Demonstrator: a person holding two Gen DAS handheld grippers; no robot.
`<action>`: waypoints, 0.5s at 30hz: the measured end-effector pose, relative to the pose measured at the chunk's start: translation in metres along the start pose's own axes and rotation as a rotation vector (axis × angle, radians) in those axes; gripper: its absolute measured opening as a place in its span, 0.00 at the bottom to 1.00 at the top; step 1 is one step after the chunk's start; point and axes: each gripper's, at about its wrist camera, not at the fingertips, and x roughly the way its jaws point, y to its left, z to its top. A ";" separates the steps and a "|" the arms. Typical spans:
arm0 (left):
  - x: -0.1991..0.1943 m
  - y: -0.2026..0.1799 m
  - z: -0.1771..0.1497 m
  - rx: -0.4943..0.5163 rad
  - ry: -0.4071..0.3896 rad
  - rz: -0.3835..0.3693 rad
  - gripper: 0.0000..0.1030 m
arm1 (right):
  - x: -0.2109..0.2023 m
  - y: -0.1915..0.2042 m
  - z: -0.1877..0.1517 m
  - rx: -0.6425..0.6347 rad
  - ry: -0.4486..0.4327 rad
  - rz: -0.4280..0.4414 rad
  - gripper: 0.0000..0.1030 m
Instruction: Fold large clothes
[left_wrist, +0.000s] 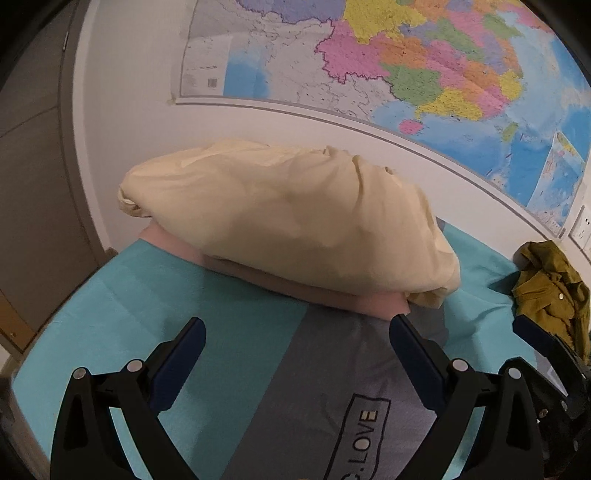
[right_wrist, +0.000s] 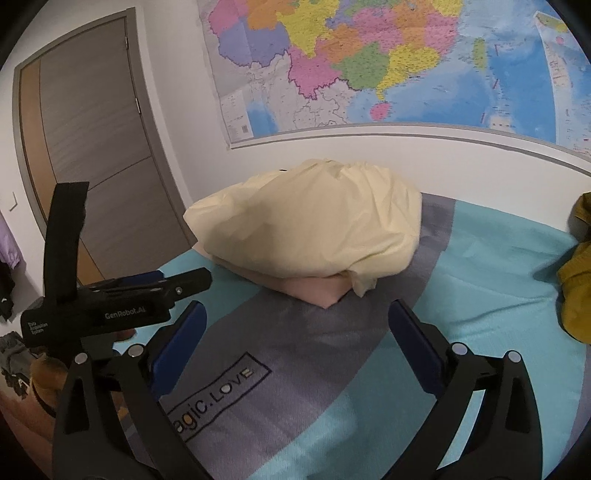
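Note:
A folded cream-yellow garment (left_wrist: 288, 225) lies on top of a folded pink garment (left_wrist: 354, 301) at the far side of the bed; both also show in the right wrist view, cream (right_wrist: 310, 232) on pink (right_wrist: 314, 288). A crumpled olive-green jacket (left_wrist: 550, 291) lies at the right by the wall, and its edge shows in the right wrist view (right_wrist: 578, 273). My left gripper (left_wrist: 297, 334) is open and empty, just short of the stack. My right gripper (right_wrist: 295, 317) is open and empty, also just short of the stack. The left gripper's body shows at the left of the right wrist view (right_wrist: 110, 306).
The bed has a teal sheet (left_wrist: 207, 295) with a grey band printed "magic.LOVE" (right_wrist: 221, 391). A large map (left_wrist: 424, 59) hangs on the white wall behind the bed. A grey door (right_wrist: 92, 155) stands at the left. Wall sockets (left_wrist: 581, 229) are at the far right.

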 end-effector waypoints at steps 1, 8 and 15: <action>-0.002 0.000 -0.001 0.002 -0.006 0.006 0.93 | -0.001 0.000 -0.001 0.001 -0.001 0.000 0.94; -0.017 -0.015 -0.011 0.061 -0.031 0.044 0.93 | -0.013 0.004 -0.007 -0.015 -0.017 -0.006 0.94; -0.022 -0.023 -0.015 0.072 -0.027 0.038 0.93 | -0.020 0.006 -0.013 -0.020 -0.022 -0.013 0.94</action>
